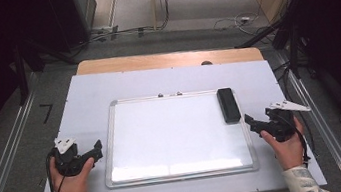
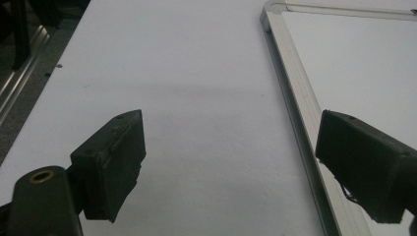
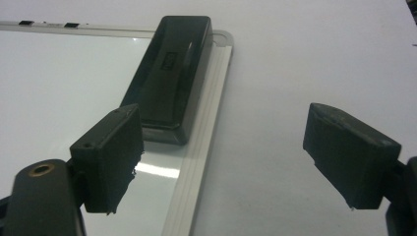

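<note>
Left tongs (image 1: 96, 149) wide, holding nothing, hovering just left of the whiteboard (image 1: 176, 133) frame. Right tongs (image 1: 251, 120) wide, nothing held, just beside the board's right edge, near the black eraser (image 1: 228, 104). Eraser: rectangular, glossy plastic, lying flat on the board's upper right corner, partly on the frame. Board glossy white, ribbed aluminium frame, rounded corners. It lies on a matte white sheet (image 1: 83, 103) covering the wooden desk (image 1: 153, 60). Grey floor, cables beyond.

The label on the black eraser (image 3: 169, 73) is too blurred to read.
</note>
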### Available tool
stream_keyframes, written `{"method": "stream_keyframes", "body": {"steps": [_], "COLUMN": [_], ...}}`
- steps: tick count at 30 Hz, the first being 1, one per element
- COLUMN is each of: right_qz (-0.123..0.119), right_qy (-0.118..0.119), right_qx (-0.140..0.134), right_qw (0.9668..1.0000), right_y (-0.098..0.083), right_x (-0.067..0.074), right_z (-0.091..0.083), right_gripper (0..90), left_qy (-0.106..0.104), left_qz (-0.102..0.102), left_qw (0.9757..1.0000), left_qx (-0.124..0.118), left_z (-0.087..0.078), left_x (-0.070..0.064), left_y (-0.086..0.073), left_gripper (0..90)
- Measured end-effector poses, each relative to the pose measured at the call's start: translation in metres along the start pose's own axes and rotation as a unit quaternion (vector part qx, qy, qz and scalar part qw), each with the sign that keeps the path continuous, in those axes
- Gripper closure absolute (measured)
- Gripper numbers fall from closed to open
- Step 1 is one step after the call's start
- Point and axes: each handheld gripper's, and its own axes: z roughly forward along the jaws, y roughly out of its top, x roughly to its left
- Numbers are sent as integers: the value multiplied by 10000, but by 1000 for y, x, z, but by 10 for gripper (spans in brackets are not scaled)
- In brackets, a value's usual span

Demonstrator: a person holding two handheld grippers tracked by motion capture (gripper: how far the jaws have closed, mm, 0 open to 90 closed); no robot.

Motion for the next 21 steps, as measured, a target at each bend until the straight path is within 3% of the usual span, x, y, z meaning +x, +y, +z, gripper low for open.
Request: {"method": "stream_keyframes", "body": {"steps": [14, 21], "right_qz": [138, 233], "right_qy": [-239, -519], "right_qx": [31, 197], "right_qw": [9996, 9982], "right_y": [-17, -29], "right_x": [-27, -46], "right_z": [-20, -23], "right_gripper": [143, 142], "left_qy": [60, 50], "left_qz": [-54, -33], "left_qw": [10000, 10000], "left_qx": [-1, 15], "left_z": [-1, 0], "left_x": [4, 4], "left_y": [1, 1], "left_gripper": [123, 123]}}
